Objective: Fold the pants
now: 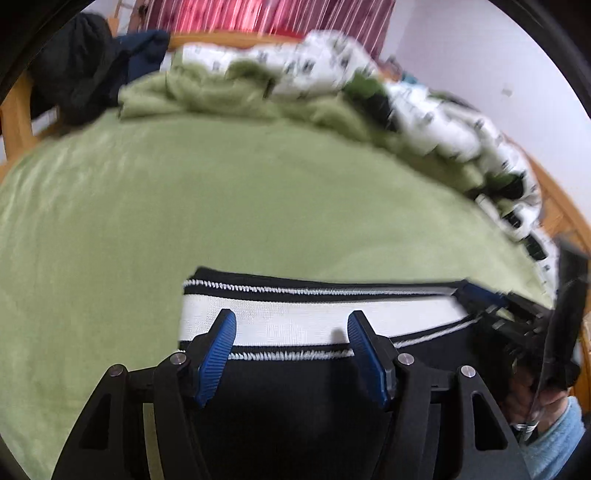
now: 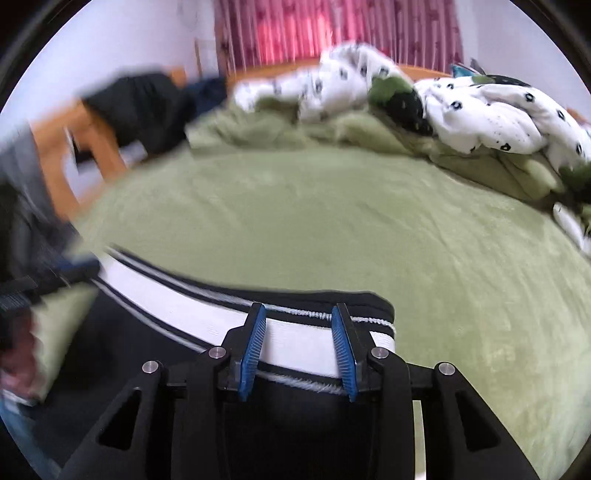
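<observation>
Black pants with a white waistband (image 1: 295, 325) edged in black-and-white stitching lie on a green bed cover (image 1: 221, 203). My left gripper (image 1: 291, 325) is open, its blue pads (image 1: 218, 354) over the waistband near its left end. My right gripper (image 2: 298, 321) is open over the waistband (image 2: 299, 343) near its right corner. The right gripper also shows at the right edge of the left wrist view (image 1: 517, 317), and the left gripper at the left edge of the right wrist view (image 2: 55, 273). The pant legs are hidden below both grippers.
A crumpled white patterned duvet (image 2: 480, 114) and bunched green blanket (image 1: 221, 92) lie along the far side of the bed. Dark clothes (image 2: 147, 107) hang over a wooden bed frame (image 2: 62, 173) at left. Red curtains (image 2: 332, 29) hang behind.
</observation>
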